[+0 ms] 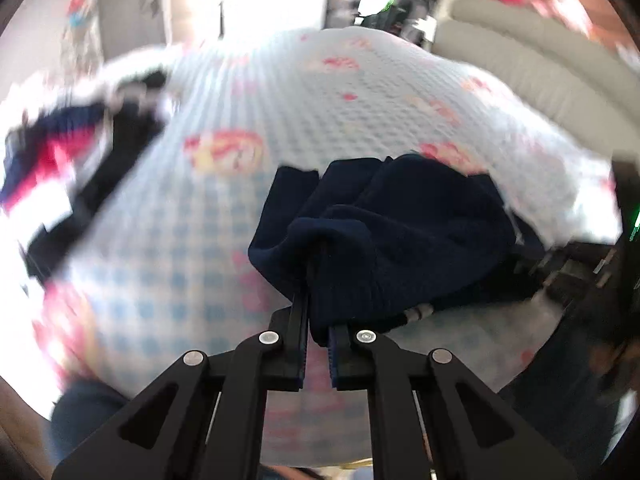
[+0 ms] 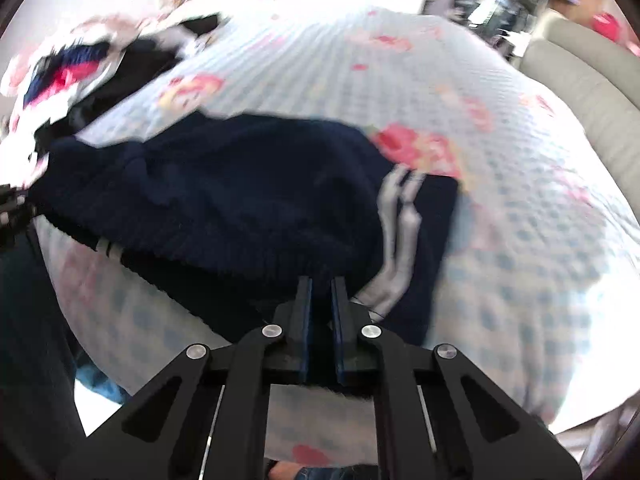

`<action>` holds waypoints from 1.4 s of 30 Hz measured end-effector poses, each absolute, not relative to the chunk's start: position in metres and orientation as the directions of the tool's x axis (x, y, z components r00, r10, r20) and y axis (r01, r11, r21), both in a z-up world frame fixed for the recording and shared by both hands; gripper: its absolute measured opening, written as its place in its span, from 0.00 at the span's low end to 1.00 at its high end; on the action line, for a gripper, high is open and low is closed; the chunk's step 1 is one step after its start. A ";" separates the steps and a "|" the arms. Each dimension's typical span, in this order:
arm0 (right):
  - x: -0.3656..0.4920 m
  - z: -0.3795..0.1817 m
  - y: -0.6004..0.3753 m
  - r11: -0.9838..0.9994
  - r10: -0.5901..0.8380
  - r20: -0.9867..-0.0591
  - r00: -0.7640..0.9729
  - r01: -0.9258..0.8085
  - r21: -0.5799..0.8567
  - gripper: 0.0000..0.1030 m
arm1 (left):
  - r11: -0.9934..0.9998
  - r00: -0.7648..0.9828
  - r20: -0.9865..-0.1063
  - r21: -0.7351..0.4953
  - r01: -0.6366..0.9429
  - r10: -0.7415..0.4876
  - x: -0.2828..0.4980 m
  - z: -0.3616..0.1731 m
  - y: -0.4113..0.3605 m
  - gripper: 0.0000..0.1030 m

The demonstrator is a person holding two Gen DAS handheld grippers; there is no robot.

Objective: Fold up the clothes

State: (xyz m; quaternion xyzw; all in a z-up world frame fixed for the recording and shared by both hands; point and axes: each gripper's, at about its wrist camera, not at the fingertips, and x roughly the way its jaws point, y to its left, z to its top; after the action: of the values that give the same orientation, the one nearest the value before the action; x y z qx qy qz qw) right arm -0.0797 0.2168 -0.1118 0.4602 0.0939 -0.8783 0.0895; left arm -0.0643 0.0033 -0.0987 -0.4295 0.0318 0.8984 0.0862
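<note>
— Checked cotton, blue and white with pink printed figures: that is the bedspread (image 1: 304, 92) everything lies on, and it fills most of both views.

— And the room around that bedspread?

— Beyond its far edge there is a bright, washed-out window or wall. Off its right edge sits a pale grey sofa (image 2: 592, 80), with blurred shelves or clutter behind it. At the bedspread's far left corner lies a pile of other clothes (image 1: 60, 152): black, navy, red and white.

— Where is the thing being folded?

— A navy knitted garment (image 2: 224, 192) lies bunched near the bedspread's near edge. The left gripper (image 1: 318, 280) is clenched on a fold of it, the knit wrapping over its fingers. The right gripper (image 2: 320, 292) has its fingers close together with the ribbed hem pinched between them.

— What does one camera catch that the other misses?

— The right wrist view shows white stripes (image 2: 400, 216) on the garment's right side, over a smoother navy layer; the left wrist view shows only a sliver of striped trim at the hem. The left wrist view shows the other black gripper (image 1: 568, 268) at the garment's right end and a green light at the frame's edge. Both are motion-blurred, so the finer print on the bedspread is unclear.
</note>
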 end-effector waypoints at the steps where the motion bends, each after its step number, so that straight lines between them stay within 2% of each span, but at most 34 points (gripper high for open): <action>1: -0.078 -0.107 0.221 -0.972 -0.065 -0.816 -0.574 0.222 -0.079 0.07 | -0.978 -0.605 -0.785 -0.002 -0.210 0.132 -0.064 -0.100 0.008 0.15; 2: -0.075 -0.106 0.228 -0.978 -0.049 -0.815 -0.577 0.191 -0.077 0.06 | -0.973 -0.587 -0.794 -0.024 -0.230 0.159 -0.065 -0.104 0.010 0.18; 4: -0.068 -0.104 0.242 -0.989 -0.016 -0.814 -0.580 0.130 -0.073 0.06 | -0.966 -0.542 -0.814 -0.090 -0.241 0.211 -0.065 -0.117 0.010 0.31; 5: -0.065 -0.104 0.248 -0.993 0.001 -0.814 -0.581 0.098 -0.072 0.06 | -0.965 -0.517 -0.826 -0.117 -0.234 0.225 -0.066 -0.125 0.009 0.40; 6: -0.061 -0.103 0.255 -0.995 0.018 -0.813 -0.582 0.067 -0.070 0.06 | -0.964 -0.491 -0.838 -0.143 -0.223 0.238 -0.069 -0.135 0.008 0.44; 12: -0.044 -0.116 0.295 -0.999 0.048 -0.856 -0.515 -0.034 -0.036 0.06 | -0.957 -0.473 -0.833 -0.243 -0.155 0.288 -0.068 -0.154 -0.010 0.44; 16: -0.048 -0.120 0.289 -1.000 0.007 -0.865 -0.502 0.011 -0.014 0.08 | -0.900 -0.497 -0.757 -0.415 -0.134 0.424 -0.068 -0.143 -0.034 0.44; 18: -0.053 -0.121 0.281 -0.999 -0.022 -0.866 -0.500 0.049 -0.004 0.15 | -0.880 -0.515 -0.727 -0.455 -0.133 0.454 -0.069 -0.137 -0.039 0.48; 19: -0.055 -0.122 0.277 -0.998 -0.036 -0.866 -0.498 0.068 0.002 0.22 | -0.879 -0.520 -0.723 -0.458 -0.133 0.455 -0.071 -0.136 -0.040 0.50; 22: -0.062 -0.124 0.266 -0.992 -0.078 -0.867 -0.493 0.125 0.018 0.25 | -0.890 -0.509 -0.741 -0.437 -0.132 0.439 -0.080 -0.142 -0.039 0.51; 25: -0.069 -0.126 0.254 -0.983 -0.120 -0.867 -0.484 0.181 0.035 0.40 | -0.885 -0.477 -0.756 -0.450 -0.118 0.448 -0.087 -0.152 -0.033 0.54; 26: -0.071 -0.126 0.250 -0.979 -0.134 -0.866 -0.481 0.199 0.041 0.42 | -0.889 -0.463 -0.769 -0.446 -0.104 0.440 -0.087 -0.156 -0.031 0.57; 30: -0.070 -0.122 0.259 -0.988 -0.110 -0.853 -0.510 0.149 0.038 0.41 | -0.890 -0.399 -0.806 -0.453 -0.060 0.437 -0.099 -0.176 -0.028 0.57; 31: -0.069 -0.120 0.264 -0.991 -0.098 -0.849 -0.519 0.127 0.036 0.30 | -0.884 -0.397 -0.801 -0.463 -0.061 0.448 -0.101 -0.177 -0.027 0.57; 32: -0.068 -0.119 0.268 -0.994 -0.085 -0.844 -0.529 0.105 0.035 0.23 | -0.881 -0.399 -0.797 -0.468 -0.065 0.453 -0.103 -0.176 -0.026 0.57; 34: -0.066 -0.115 0.276 -0.998 -0.060 -0.835 -0.547 0.061 0.032 0.18 | -0.883 -0.416 -0.790 -0.463 -0.077 0.450 -0.106 -0.169 -0.022 0.57; 35: -0.065 -0.114 0.280 -0.999 -0.047 -0.830 -0.555 0.039 0.030 0.13 | -0.885 -0.428 -0.785 -0.458 -0.085 0.447 -0.107 -0.167 -0.021 0.57; 40: -0.060 -0.106 0.301 -0.997 0.018 -0.807 -0.590 -0.071 0.029 0.11 | -0.870 -0.429 -0.768 -0.483 -0.100 0.475 -0.106 -0.168 -0.018 0.57; 42: -0.047 -0.112 0.310 -0.992 -0.021 -0.824 -0.566 -0.088 0.085 0.11 | -0.834 -0.412 -0.741 -0.543 -0.098 0.530 -0.106 -0.174 -0.016 0.57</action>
State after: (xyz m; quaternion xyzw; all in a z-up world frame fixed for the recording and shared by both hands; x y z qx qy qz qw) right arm -0.0467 0.3103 -0.1119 0.4657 -0.0584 -0.8828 -0.0191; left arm -0.1059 -0.0156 -0.1744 -0.5066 -0.2134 0.8127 0.1932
